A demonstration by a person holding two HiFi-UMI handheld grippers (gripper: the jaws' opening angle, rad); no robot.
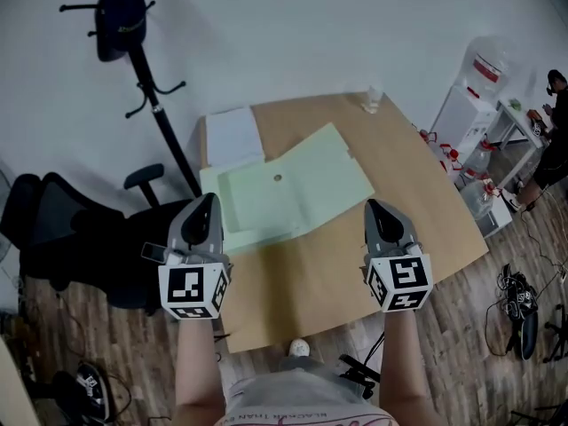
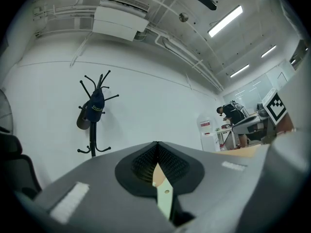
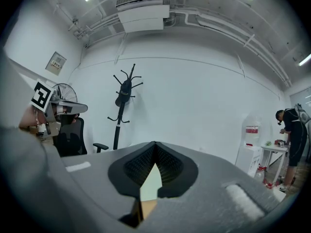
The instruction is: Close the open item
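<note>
A pale green paper folder (image 1: 293,189) lies open and flat on the brown table (image 1: 355,264), its second leaf spread out to the left. My left gripper (image 1: 208,201) hovers over the folder's near left corner, and its jaw tips meet with nothing between them. My right gripper (image 1: 374,205) hangs just off the folder's right edge, also shut and empty. In the left gripper view the left gripper (image 2: 156,143) shows a sliver of green folder below the tips. In the right gripper view the right gripper (image 3: 154,143) shows the same over bare table.
White sheets (image 1: 233,136) lie at the table's far left, and a small clear cup (image 1: 372,102) stands at the far edge. A coat stand (image 1: 133,43) and a black office chair (image 1: 62,229) are to the left. A water dispenser (image 1: 470,105) and a person (image 1: 555,122) are to the right.
</note>
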